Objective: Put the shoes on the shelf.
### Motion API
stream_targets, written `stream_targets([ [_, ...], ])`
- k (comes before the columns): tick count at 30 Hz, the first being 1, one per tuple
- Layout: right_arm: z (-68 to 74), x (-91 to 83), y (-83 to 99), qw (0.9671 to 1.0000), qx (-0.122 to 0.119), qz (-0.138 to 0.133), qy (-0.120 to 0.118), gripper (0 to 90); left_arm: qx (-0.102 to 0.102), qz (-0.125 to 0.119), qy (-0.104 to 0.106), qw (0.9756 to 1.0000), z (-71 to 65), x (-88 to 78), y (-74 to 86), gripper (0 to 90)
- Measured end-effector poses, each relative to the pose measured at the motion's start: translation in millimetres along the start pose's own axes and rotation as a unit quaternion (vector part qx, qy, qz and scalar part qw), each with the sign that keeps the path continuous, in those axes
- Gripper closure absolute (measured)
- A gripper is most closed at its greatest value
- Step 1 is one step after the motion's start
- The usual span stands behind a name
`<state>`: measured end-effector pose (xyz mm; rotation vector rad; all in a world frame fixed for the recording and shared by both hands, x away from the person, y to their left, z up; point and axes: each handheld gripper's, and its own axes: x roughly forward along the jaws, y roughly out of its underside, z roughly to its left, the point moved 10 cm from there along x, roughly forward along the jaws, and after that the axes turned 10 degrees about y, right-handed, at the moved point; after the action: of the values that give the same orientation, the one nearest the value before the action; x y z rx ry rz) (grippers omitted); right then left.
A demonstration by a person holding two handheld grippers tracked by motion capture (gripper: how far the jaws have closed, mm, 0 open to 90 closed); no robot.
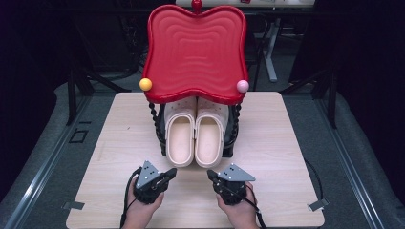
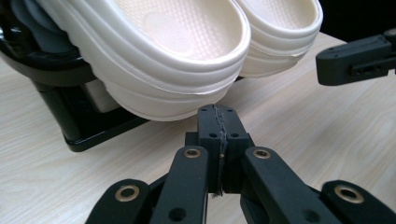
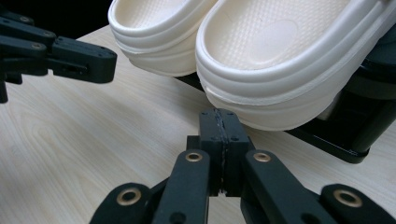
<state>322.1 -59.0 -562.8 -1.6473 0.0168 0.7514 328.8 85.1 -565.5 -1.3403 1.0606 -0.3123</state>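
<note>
A pair of cream clogs rests heel-out on a low black rack in the middle of the table. The left clog and the right clog lie side by side, tilted down toward me. My left gripper is shut with nothing between its jaws, its tip just short of the left clog's heel. My right gripper is likewise shut and empty, just before the right clog's heel. In each gripper view the closed fingertips point under the heel rim, apart from it.
A wavy red tray tops the rack above the clogs' toes, with a yellow ball and a pink ball at its front corners. The light wooden table has bare room on both sides. Dark floor surrounds it.
</note>
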Motion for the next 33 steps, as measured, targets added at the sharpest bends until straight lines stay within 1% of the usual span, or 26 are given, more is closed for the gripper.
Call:
stream_targets([
  [2,0.6,1.4,-1.4,1.0000,0.005,-0.003,0.000,90.0,0.000,0.003,0.000,1.0000,0.2,0.7,-0.3,90.0],
  [6,-0.1,3.4,-0.8,1.0000,0.000,0.003,0.001,90.0,-0.002,0.000,-0.003,1.0000,1.4,1.8,-1.8,90.0],
  [9,-0.8,6.4,-0.8,1.0000,0.007,0.002,0.002,90.0,-0.011,-0.003,-0.006,0.9999,2.5,3.3,-3.5,90.0],
  [10,-1.2,7.0,-0.7,1.0000,0.008,0.003,0.002,90.0,-0.010,0.000,-0.004,0.9999,2.5,3.8,-3.6,90.0],
  [11,-1.4,7.5,-0.8,0.9999,0.011,0.004,0.002,90.0,-0.010,-0.002,-0.006,0.9999,2.2,4.8,-4.2,90.0],
  [14,-2.6,8.0,-1.7,0.9999,0.014,0.006,0.002,90.0,-0.008,0.000,-0.008,0.9999,2.4,4.0,-4.4,90.0],
  [15,-2.3,8.3,-2.6,0.9998,0.018,0.003,0.002,90.0,-0.008,0.000,-0.008,0.9999,2.6,3.5,-4.9,90.0],
  [16,-2.6,7.9,-2.5,0.9999,0.015,0.005,0.002,90.0,-0.008,0.001,-0.009,0.9999,2.8,2.0,-5.8,90.0],
  [17,-3.2,7.2,-3.0,0.9999,0.012,0.003,0.005,90.0,-0.008,-0.003,-0.010,0.9999,2.9,1.2,-7.2,90.0],
  [19,-4.7,4.9,-5.1,0.9999,0.015,-0.001,0.007,90.0,-0.007,0.000,-0.010,0.9999,3.9,-0.7,-8.0,90.0],
  [20,-6.4,3.4,-5.3,0.9999,0.011,0.002,0.008,90.0,-0.007,0.001,-0.013,0.9999,5.0,-1.4,-8.1,90.0],
  [22,-8.6,2.0,-6.7,0.9998,0.014,0.000,0.012,90.0,-0.012,-0.001,-0.015,0.9998,7.7,-2.3,-8.6,90.0],
  [23,-10.6,1.1,-7.0,0.9998,0.015,-0.001,0.015,90.0,-0.014,-0.005,-0.019,0.9997,9.4,-2.9,-9.4,90.0],
  [26,-17.7,-0.3,-7.2,0.9995,0.023,0.001,0.023,90.0,-0.018,-0.005,-0.027,0.9995,15.1,-6.2,-10.8,90.0],
  [27,-20.6,-0.8,-7.1,0.9994,0.021,0.003,0.026,90.0,-0.021,-0.003,-0.029,0.9993,17.3,-7.5,-11.0,90.0],
  [28,-22.9,-0.9,-7.6,0.9992,0.025,0.002,0.030,90.0,-0.023,-0.008,-0.032,0.9992,19.5,-7.6,-12.2,90.0],
  [29,-24.6,-0.7,-8.7,0.9991,0.028,-0.001,0.031,90.0,-0.025,-0.007,-0.034,0.9991,21.5,-8.4,-12.7,90.0],
  [31,-28.6,-1.1,-9.9,0.9990,0.028,0.001,0.036,90.0,-0.027,-0.005,-0.035,0.9990,24.6,-8.9,-13.5,90.0],
  [32,-30.2,-0.7,-11.3,0.9988,0.031,-0.002,0.038,90.0,-0.028,-0.005,-0.036,0.9989,26.1,-8.8,-13.8,90.0],
  [33,-32.4,-0.9,-11.9,0.9988,0.028,0.000,0.040,90.0,-0.028,-0.006,-0.040,0.9988,27.7,-8.5,-14.3,90.0],
])
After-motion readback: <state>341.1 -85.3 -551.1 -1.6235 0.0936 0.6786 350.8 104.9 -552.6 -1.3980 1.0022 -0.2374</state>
